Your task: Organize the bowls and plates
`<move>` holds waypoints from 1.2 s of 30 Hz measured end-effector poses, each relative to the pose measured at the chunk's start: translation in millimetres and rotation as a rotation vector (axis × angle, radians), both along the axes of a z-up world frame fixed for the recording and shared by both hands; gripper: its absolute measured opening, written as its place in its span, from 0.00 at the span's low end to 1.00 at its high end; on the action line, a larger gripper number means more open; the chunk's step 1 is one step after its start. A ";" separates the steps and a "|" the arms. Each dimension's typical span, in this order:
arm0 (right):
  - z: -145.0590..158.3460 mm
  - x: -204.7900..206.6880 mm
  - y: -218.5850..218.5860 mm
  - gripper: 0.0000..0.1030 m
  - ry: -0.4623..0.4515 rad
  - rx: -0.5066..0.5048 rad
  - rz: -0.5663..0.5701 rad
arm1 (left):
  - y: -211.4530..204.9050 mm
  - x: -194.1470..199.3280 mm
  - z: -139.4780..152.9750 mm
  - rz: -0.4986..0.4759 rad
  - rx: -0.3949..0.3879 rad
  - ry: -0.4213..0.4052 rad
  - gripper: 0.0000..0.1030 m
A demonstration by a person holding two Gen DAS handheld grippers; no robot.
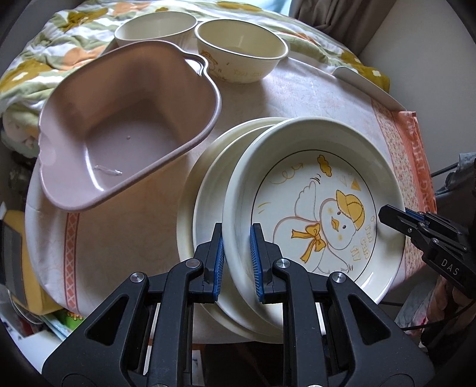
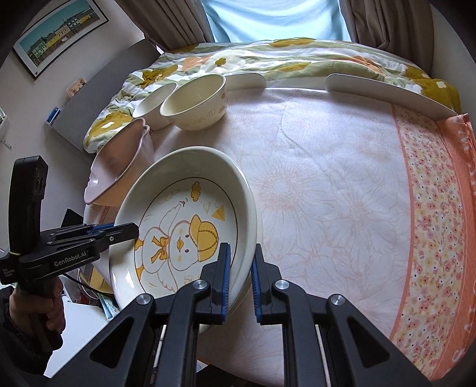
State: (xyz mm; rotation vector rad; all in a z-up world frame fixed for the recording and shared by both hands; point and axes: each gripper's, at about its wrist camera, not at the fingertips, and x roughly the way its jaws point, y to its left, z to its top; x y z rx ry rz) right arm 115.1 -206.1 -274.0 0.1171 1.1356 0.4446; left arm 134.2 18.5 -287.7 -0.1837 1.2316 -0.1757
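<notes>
Plates were the business at this moment, and both tools were on the same one: the duck plate (image 1: 312, 208), cream with a yellow-capped duckling painted inside, was pinched at opposite edges. The left gripper (image 1: 236, 262) was clenched on the plate's near-left rim, blue pads either side of the wall. The right gripper (image 2: 240, 277) was clamped the same way on the opposite rim, and in the left wrist view its black tip reached in from the right. That plate sat tilted, overlapping a second cream plate (image 1: 205, 190) lying beneath and to its left on the tablecloth (image 2: 327, 178), pale pink with an orange floral border. Whether the two plates touched could not be told. Just beyond them stood the pink basin (image 1: 119, 128), tipped at an angle with its rim near the lower plate's edge. Farther back two cream bowls waited side by side: the printed bowl (image 1: 241, 50) and, close at its left, a plain bowl (image 1: 154, 28). Behind them lay a flowered blanket (image 2: 267, 56), and a hand (image 2: 44, 309) gripped the left tool's handle at the lower left of the right wrist view.
</notes>
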 end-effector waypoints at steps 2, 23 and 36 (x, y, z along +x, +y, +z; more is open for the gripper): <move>-0.2 0.1 1.5 0.12 -0.007 -0.012 0.001 | -2.7 0.9 -1.7 -0.007 0.010 -0.003 0.14; 2.8 -1.2 4.8 0.12 -0.030 -0.033 0.008 | -58.3 -7.4 6.9 -0.136 0.514 -0.131 0.19; -3.8 -1.4 13.7 0.12 -0.029 -0.072 0.017 | -60.8 -11.8 5.4 -0.139 0.570 -0.151 0.19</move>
